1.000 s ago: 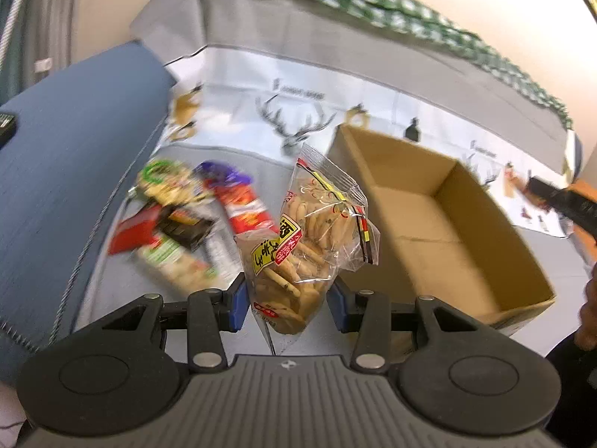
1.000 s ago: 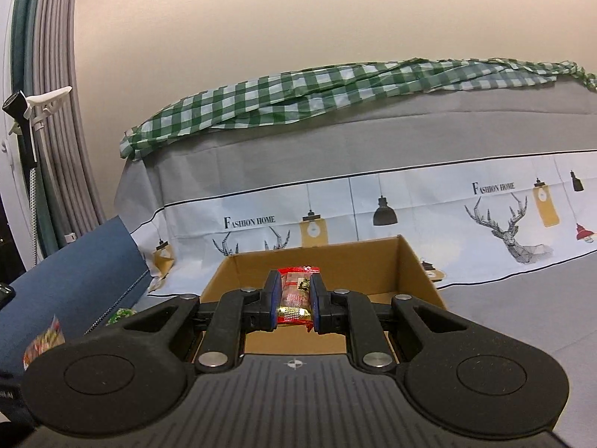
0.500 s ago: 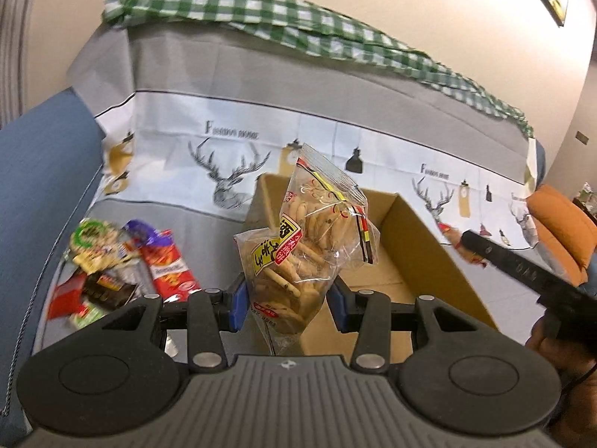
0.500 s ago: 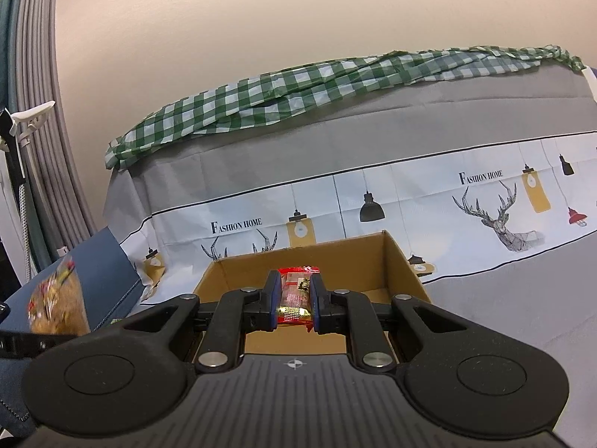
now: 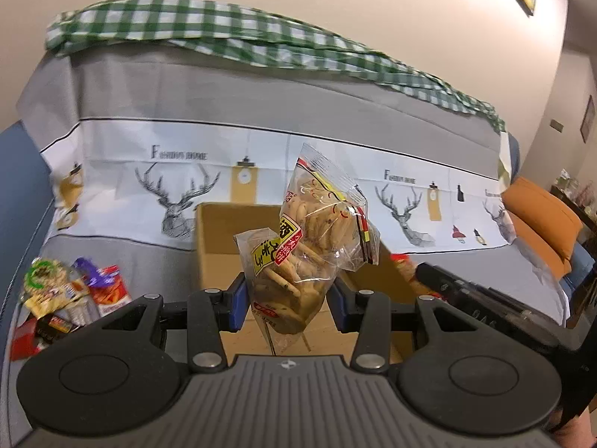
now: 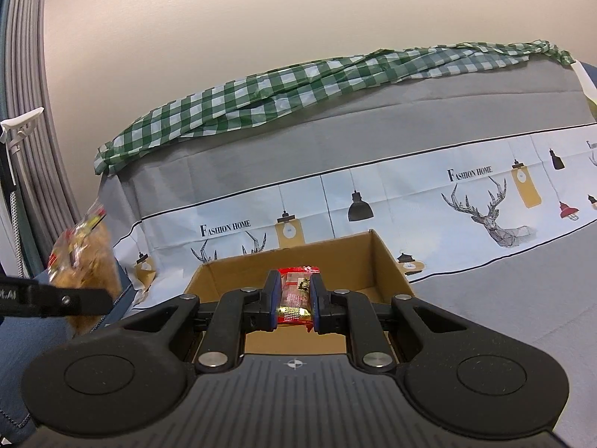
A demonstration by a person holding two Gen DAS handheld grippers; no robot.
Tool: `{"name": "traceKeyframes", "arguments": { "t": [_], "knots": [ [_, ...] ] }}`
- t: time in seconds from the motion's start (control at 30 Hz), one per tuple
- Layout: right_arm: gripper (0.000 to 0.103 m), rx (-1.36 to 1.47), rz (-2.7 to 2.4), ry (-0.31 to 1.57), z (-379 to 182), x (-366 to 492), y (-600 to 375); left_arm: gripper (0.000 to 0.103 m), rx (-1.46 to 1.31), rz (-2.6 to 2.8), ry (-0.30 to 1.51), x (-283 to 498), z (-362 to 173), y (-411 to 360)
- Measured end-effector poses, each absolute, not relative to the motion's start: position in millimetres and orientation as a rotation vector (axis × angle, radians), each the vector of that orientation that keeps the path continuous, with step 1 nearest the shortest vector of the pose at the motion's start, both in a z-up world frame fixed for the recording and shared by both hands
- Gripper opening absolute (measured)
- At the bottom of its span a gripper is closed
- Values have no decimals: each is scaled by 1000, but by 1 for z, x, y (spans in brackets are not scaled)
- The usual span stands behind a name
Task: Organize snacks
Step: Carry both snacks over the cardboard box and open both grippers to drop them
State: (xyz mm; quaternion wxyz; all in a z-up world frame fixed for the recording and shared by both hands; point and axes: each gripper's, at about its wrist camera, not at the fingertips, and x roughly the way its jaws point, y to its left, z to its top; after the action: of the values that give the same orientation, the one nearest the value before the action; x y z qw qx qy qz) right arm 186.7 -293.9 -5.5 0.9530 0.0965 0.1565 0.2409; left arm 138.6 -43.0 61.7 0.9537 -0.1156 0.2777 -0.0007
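Note:
My left gripper point(image 5: 286, 298) is shut on a clear bag of biscuit sticks point(image 5: 306, 239) with a yellow and red label, held upright above the near edge of an open cardboard box point(image 5: 216, 239). My right gripper point(image 6: 294, 298) is shut on a small red and gold snack packet point(image 6: 296, 295), held over the same box point(image 6: 384, 261). The bag and the left gripper also show at the left of the right wrist view point(image 6: 84, 257). The right gripper shows at the right of the left wrist view point(image 5: 466, 295).
A pile of several snack packets point(image 5: 67, 295) lies on the grey sofa cover left of the box. A green checked cloth point(image 6: 298, 89) lies along the sofa back. An orange cushion point(image 5: 541, 224) sits at the far right.
My left gripper has swung right with the biscuit bag, from beside the snack pile to over the box's near edge. My right gripper has held the red packet over the box with little movement.

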Motion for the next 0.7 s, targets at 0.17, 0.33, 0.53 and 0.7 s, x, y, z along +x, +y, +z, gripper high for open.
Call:
{"name": "traceKeyframes", "arguments": {
  "t": [0.17, 0.33, 0.53, 0.7],
  "knots": [
    [17, 194, 480, 323, -6, 186, -293, 48, -219, -21, 559, 154, 66, -54],
    [17, 196, 473, 325, -5, 187, -292, 48, -212, -30, 557, 165, 71, -61],
    [17, 194, 469, 326, -5, 186, -291, 48, -205, -42, 548, 172, 74, -68],
    [17, 189, 467, 326, -6, 186, -291, 48, -200, -43, 547, 175, 73, -70]
  ]
}}
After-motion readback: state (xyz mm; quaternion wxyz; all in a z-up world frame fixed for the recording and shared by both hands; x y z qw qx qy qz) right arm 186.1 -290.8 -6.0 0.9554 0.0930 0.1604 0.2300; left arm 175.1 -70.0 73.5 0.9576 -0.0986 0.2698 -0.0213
